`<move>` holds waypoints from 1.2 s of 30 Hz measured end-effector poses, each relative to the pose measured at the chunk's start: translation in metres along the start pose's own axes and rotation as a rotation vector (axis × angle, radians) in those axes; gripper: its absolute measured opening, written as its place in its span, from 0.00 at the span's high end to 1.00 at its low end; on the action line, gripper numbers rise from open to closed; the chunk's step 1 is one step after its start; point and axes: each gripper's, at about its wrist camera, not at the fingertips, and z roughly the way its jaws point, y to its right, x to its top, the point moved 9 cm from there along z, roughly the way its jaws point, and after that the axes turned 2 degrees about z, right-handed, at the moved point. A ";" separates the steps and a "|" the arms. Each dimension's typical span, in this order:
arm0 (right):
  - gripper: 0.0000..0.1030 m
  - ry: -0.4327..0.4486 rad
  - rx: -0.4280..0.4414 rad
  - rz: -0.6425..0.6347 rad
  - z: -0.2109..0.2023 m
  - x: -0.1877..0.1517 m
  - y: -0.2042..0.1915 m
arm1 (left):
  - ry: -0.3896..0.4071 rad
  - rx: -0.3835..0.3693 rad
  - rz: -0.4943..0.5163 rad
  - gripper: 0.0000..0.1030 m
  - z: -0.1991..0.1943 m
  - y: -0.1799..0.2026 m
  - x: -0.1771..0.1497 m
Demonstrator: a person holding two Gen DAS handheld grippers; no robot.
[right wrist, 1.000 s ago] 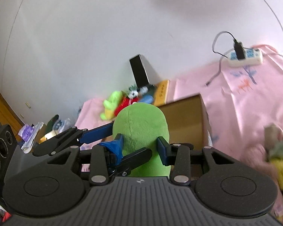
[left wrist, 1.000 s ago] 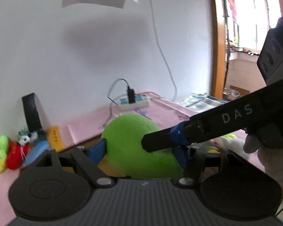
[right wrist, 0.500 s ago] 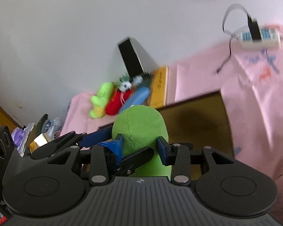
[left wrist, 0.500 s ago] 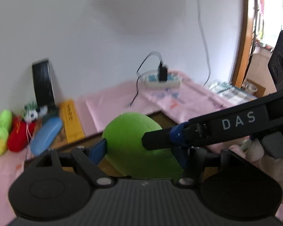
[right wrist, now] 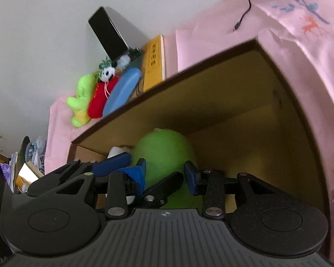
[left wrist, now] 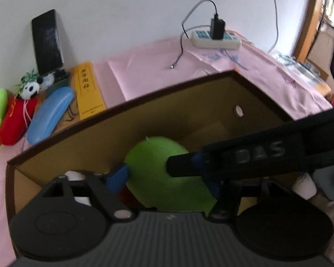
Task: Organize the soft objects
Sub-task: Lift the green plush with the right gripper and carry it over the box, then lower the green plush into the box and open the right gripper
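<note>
We see a pink cloth point(left wrist: 158, 71) spread over the surface, and on it a large open cardboard box point(left wrist: 189, 102) with a dark rim. Inside the box, toward its near left part, sits the green plush toy point(left wrist: 158, 166), a rounded, egg-like body. Its long axis seems to run from us toward the far wall of the box, rounded end leading and tipped somewhat upward, though its lower part is hidden behind both tools, so we hedge on the exact tilt.

Both tools have the toy between their jaws. The left gripper point(left wrist: 167, 178) has blue pads set against either flank of the plush, and its jaws are closing. The right gripper point(right wrist: 165, 169) comes in from the right side; its jaws are closing too, blue pads pressed on the toy's sides. In the left wrist view one of its black fingers lies across the front of the plush.

Something white point(right wrist: 117, 150) shows in the box just left of the toy; we cannot tell what it is.

Beyond the box's far left corner, near the wall, lie a blue case point(left wrist: 49, 113), a yellow booklet point(left wrist: 88, 89), a red plush point(left wrist: 15, 120) and a small panda point(left wrist: 31, 87), under a leaning black phone point(left wrist: 47, 42). A white power strip point(left wrist: 216, 39) rests far right.
</note>
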 end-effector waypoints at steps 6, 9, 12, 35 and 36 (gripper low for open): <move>0.78 -0.017 -0.016 0.002 0.007 -0.002 0.000 | -0.020 -0.011 -0.025 0.39 0.005 -0.007 -0.006; 0.78 -0.031 -0.006 -0.001 0.006 -0.005 -0.001 | -0.029 -0.006 -0.034 0.35 0.002 -0.010 -0.010; 0.78 -0.041 0.008 -0.004 0.007 -0.009 -0.006 | -0.035 0.023 -0.019 0.34 -0.003 -0.013 -0.014; 0.77 0.162 -0.186 -0.237 -0.060 -0.013 -0.020 | 0.107 0.223 -0.214 0.29 -0.097 -0.028 -0.023; 0.77 0.165 -0.190 -0.248 -0.063 -0.016 -0.021 | 0.111 0.230 -0.215 0.29 -0.101 -0.026 -0.024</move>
